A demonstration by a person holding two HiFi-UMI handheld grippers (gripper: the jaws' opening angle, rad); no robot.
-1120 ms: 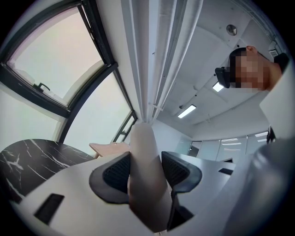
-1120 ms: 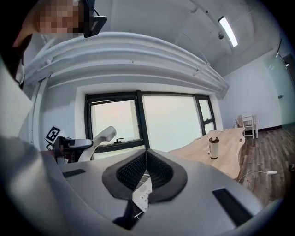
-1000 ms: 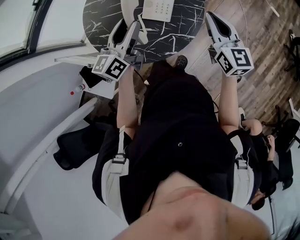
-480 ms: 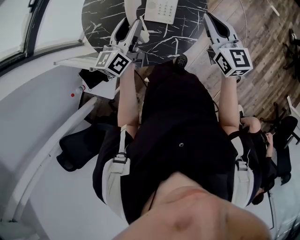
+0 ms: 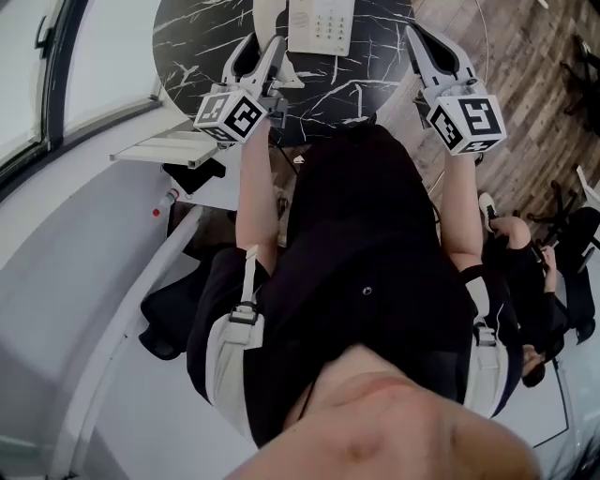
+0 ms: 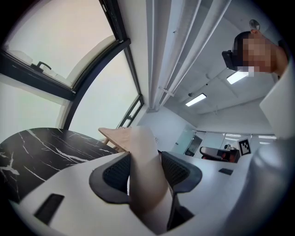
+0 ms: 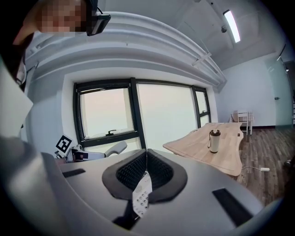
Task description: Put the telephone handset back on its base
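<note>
My left gripper (image 6: 144, 159) is clamped on the handset (image 6: 146, 189), just left of the base (image 5: 321, 23) on the table (image 5: 192, 42). My right gripper (image 7: 146, 159) is closed and empty. I'd line the handset up lengthwise over the cradle, lower it flat, and release only once it seats, keeping the right ready to steady the base.

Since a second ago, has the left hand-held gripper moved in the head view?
Yes. The left hand-held gripper, holding the handset, has advanced farther over the black table, closer to the telephone base.
</note>
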